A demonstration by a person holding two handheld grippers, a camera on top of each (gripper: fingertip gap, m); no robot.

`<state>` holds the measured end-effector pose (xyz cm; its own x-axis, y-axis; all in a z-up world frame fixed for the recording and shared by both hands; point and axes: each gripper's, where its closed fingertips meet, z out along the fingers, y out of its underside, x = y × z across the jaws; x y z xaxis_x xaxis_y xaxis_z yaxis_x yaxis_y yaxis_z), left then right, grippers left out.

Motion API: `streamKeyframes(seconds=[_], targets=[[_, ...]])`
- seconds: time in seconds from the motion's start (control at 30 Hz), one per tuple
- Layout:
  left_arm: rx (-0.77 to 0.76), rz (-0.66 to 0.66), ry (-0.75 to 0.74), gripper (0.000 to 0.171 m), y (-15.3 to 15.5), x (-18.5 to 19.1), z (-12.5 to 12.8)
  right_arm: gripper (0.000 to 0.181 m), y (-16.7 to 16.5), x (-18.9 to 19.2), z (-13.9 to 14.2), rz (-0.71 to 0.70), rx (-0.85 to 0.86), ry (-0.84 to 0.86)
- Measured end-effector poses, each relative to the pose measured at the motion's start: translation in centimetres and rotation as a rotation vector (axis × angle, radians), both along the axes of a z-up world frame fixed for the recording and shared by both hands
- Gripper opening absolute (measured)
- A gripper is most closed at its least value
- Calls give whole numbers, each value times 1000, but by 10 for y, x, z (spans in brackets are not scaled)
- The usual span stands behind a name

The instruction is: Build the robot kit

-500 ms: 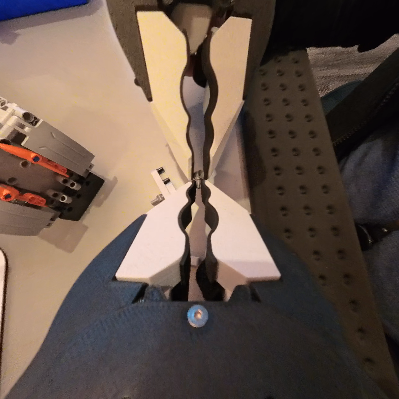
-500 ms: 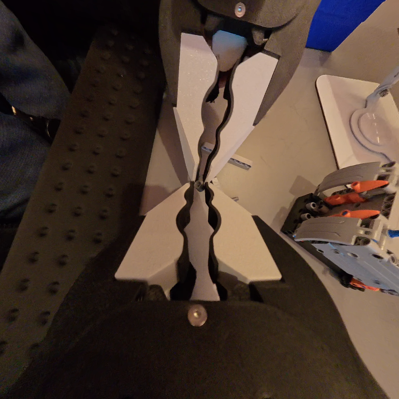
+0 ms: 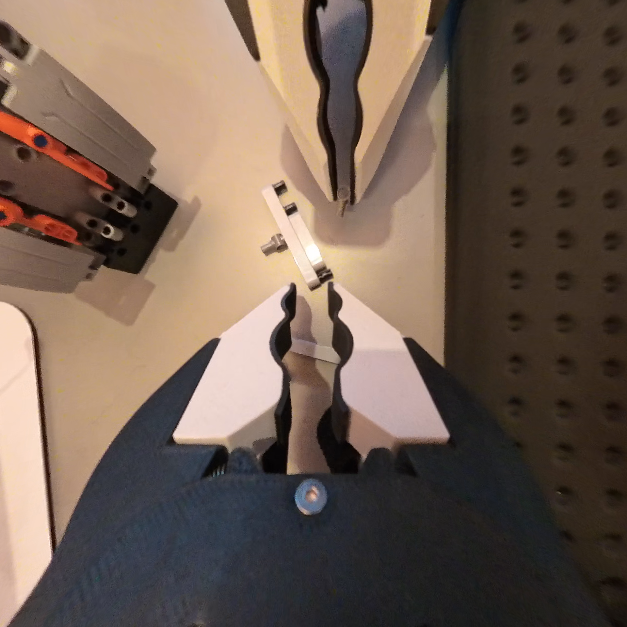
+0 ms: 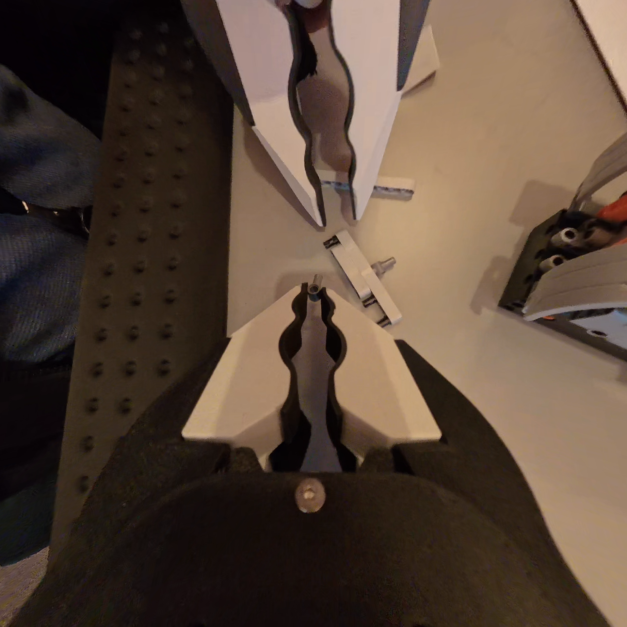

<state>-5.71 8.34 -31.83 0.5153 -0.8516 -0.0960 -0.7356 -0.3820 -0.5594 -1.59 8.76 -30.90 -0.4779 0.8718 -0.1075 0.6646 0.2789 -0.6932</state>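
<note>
- The right gripper (image 4: 314, 289) is seen nearly closed, its tips clamped on a small grey pin (image 4: 315, 286) that protrudes beyond them.
- In the left wrist view the same pin (image 3: 342, 200) is seen at the tips of the right gripper (image 3: 343, 200), farther off.
- The left gripper (image 3: 311, 288) is held narrowly parted, with nothing between its tips.
- A white beam (image 3: 298, 237) is found lying on the table (image 3: 210, 84) just ahead of the left gripper's tips; contact cannot be determined.
- Black pins are seen in the beam's holes, and 1 grey pin (image 3: 273, 245) sticks out of its side.
- In the right wrist view the beam (image 4: 363, 280) is placed just beside the right gripper's tips, between the 2 grippers, apart from both.
- A second white beam (image 4: 395, 188) is partly hidden behind the left gripper (image 4: 337, 220).
- A grey, black and orange model (image 3: 68, 190) is noted on the table, well apart from the grippers.
- A dark studded plate (image 3: 543, 271) is seen along the table edge.
- A white board (image 3: 17, 407) is seen at the frame edge.
</note>
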Motion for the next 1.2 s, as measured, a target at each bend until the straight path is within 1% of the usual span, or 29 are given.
streamKeyframes(seconds=[0.13, 0.23, 0.33, 0.53, 0.73, 0.9, 1.07, 1.2], targets=[[-33, -16, 36, 10, -2, 4, -14, 5, -1, 0, -9, -28, -55, -64], [-27, -9, 28, 6, -1, 11, -14, 5, -2, 0, -12, -46, -79, -88], [-25, 4, 22, 6, 1, 17, -14, 5, -2, 1, -16, -57, -89, -109], [-16, 55, 8, 5, 4, 28, -14, 4, -1, 3, -18, -100, -163, -139], [-5, 116, 19, 2, 9, 28, -14, 5, 5, 4, -17, -162, -251, -148], [23, 123, 43, 0, 11, 27, -14, 5, 5, 5, -17, -157, -262, -144], [5, 118, 29, 0, 9, 25, -14, 5, 7, 6, -14, -158, -288, -140], [-7, 107, 18, 4, 7, 26, -13, 5, 6, 8, -16, -151, -299, -152]])
